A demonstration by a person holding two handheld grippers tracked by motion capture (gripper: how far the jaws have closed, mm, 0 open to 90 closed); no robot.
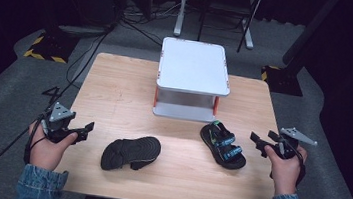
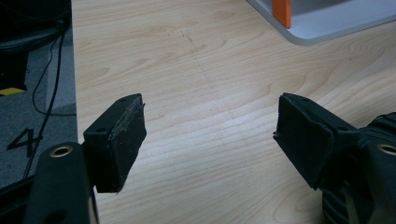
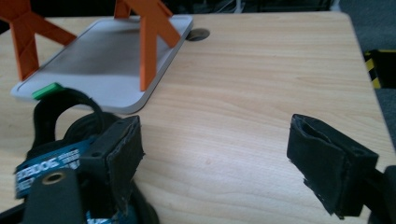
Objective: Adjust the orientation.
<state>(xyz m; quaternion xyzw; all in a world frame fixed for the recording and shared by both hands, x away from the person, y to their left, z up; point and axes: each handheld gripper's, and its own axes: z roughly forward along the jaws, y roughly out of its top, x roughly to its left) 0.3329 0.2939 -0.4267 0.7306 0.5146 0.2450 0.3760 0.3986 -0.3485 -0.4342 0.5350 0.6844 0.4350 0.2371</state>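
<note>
**Two sandals wait between two open grippers**

Denim sleeves (image 1: 41, 185) come in at the near edge of the table (image 1: 115, 87). Each hand holds a gripper.

The left gripper (image 1: 84, 130) hangs over the left edge of the table. Its jaws are wide apart, with bare wood between them. In the left gripper view, one jaw stands just beside a black sandal (image 1: 130, 152).

That black sandal lies near the near edge, a little left of the middle. It is tipped onto its side.

A second sandal (image 1: 222, 145) lies to the right of it, well apart. It has blue and green straps, and it rests flat with its sole down.

The right gripper (image 1: 259, 142) is just beside this strapped sandal, near the right edge of the table. Its jaws are also wide apart and grip nothing. In the right gripper view, the sandal's strap loop sits behind one jaw.

A small white shelf (image 1: 194, 66) with orange legs stands at the far edge, in the middle.
</note>
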